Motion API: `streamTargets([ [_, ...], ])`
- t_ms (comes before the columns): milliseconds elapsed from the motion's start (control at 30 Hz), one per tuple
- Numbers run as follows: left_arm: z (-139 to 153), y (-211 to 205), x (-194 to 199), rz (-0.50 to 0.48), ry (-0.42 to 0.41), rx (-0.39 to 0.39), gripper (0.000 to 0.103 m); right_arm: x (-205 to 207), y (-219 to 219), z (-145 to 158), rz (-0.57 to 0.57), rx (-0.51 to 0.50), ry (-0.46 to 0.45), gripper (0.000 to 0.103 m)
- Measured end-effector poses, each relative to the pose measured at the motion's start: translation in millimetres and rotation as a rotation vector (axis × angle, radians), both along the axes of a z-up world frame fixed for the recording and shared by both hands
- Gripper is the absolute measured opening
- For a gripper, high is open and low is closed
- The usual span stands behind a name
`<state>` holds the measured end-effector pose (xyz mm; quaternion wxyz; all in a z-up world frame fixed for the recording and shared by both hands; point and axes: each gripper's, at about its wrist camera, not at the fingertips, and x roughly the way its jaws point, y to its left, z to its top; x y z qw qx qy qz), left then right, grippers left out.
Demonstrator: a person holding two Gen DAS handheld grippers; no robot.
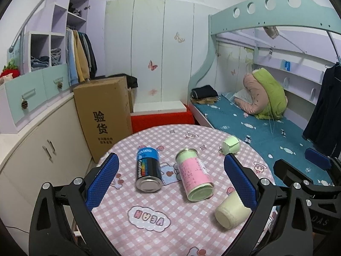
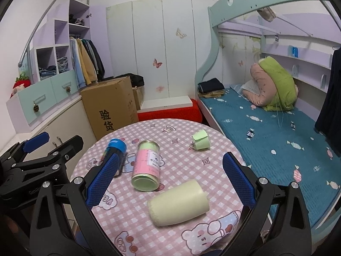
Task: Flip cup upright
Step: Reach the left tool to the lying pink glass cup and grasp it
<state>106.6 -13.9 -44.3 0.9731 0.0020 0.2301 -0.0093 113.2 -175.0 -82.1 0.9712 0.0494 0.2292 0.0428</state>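
We see a round table point(image 2: 187, 162) covered in a pink checked cloth with cartoon prints, and the cup point(image 2: 179, 202), a pale cream one, lies on its side near the table's front edge. In the right wrist view its closed bottom faces down and to the left, toward us, while its mouth points up and to the right. Our right gripper point(image 2: 169, 180) hangs just above it with the jaws spread wide and the blue pads point(image 2: 102, 181) well clear on either side, gripping nothing. Our left gripper point(image 1: 171, 180) is likewise spread wide and empty, held over the left part of the table; from its camera the cup point(image 1: 232, 211) lies low on the right, partly hidden behind the right pad. Beyond the cup, a pink and green can point(image 2: 147, 166) lies on its side with its green end toward us, close to the cup but apart from it. To its left lies a dark spray can point(image 1: 148, 170) with a blue cap, metal bottom toward us. A small green cup point(image 2: 201, 139) lies tipped over near the far right edge of the table. Past the table stand a cardboard box point(image 2: 110, 106) and a bed point(image 2: 277, 136) with a blue sheet.
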Motion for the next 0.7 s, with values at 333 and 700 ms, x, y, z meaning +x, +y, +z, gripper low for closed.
streamTargets([
  [333, -45.1, -28.1, 56.1, -0.063, 0.174, -0.035, 0.095, 44.8, -29.6, -41.8, -0.054, 0.022, 0.104, 0.098],
  [700, -103.5, -48.1, 117.4, -0.103, 0.405, -0.076, 0.095, 84.2, -47.1, -87.1, -0.060, 0.048, 0.200, 0.098],
])
